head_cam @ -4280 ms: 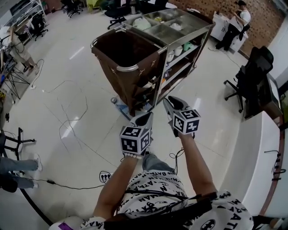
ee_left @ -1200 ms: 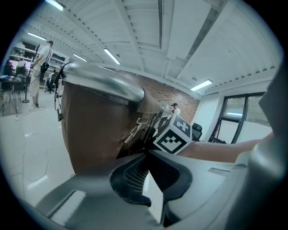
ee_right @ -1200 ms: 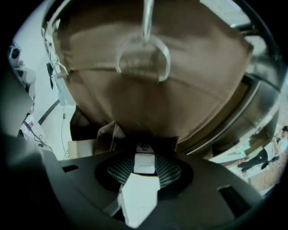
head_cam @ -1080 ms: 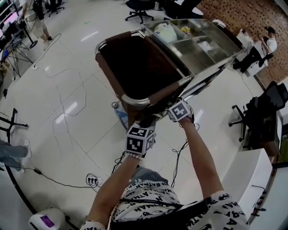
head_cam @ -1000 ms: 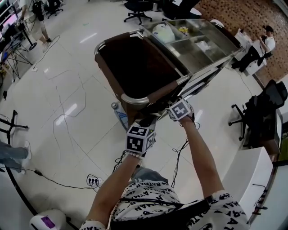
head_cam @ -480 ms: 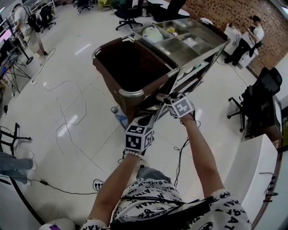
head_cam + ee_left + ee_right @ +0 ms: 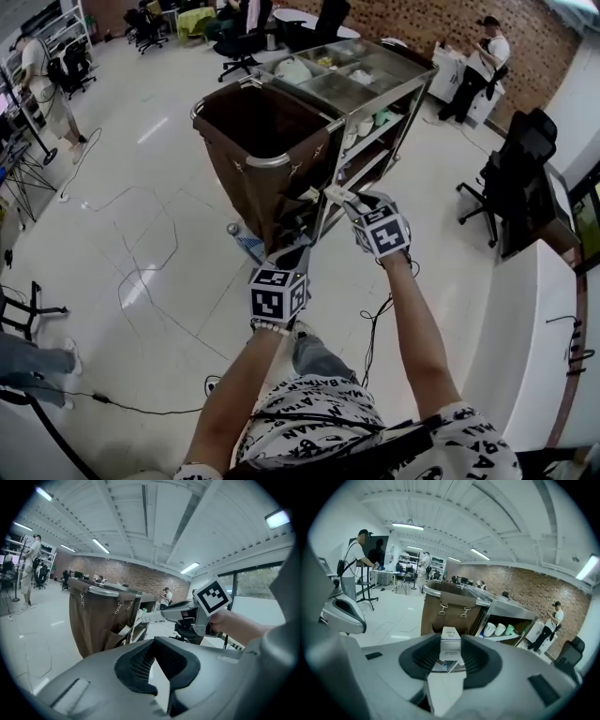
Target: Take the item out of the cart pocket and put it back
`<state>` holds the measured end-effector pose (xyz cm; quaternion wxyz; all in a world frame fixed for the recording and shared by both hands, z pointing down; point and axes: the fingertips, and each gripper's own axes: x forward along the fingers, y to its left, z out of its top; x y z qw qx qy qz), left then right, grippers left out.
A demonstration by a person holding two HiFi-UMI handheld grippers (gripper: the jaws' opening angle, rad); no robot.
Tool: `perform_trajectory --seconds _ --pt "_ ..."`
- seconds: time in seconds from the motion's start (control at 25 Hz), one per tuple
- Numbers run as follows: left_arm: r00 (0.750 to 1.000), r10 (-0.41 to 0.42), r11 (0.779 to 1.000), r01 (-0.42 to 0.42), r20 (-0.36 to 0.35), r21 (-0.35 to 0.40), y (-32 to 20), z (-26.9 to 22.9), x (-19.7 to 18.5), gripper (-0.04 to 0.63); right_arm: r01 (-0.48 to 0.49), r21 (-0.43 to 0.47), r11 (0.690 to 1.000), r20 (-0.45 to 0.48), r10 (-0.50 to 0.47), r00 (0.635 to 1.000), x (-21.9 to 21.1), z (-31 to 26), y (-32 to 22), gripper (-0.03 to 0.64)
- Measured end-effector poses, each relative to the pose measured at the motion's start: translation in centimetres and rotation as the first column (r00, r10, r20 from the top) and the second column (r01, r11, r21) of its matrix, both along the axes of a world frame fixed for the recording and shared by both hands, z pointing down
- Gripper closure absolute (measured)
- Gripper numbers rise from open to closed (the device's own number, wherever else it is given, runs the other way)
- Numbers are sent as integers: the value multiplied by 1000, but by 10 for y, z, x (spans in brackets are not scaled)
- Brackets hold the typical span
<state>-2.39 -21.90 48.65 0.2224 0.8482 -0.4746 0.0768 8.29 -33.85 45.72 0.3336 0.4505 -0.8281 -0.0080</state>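
My right hand-held gripper [image 7: 451, 662] clamps a small white box [image 7: 450, 641], held up before the housekeeping cart [image 7: 413, 74]; my left hand-held gripper [image 7: 157, 660] sits pinched narrow, empty.

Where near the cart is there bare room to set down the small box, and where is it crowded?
Bare: the floor between the cart and the black office chair; the top-tray compartment beside the brown bag looks empty. Crowded: far tray compartments, the shelf with cups, and cables left.

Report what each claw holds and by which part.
Right claw grips a small white rectangular cardboard box by its near end, far end projecting. Left claw holds nothing.
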Motion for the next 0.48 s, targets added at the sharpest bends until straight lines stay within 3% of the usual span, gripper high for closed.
perform_trajectory --seconds 0.48 --pt "998 -7 1000 6 -55 -22 158 4 1 595 -58 63 996 59 54 997 24 -36 198 469"
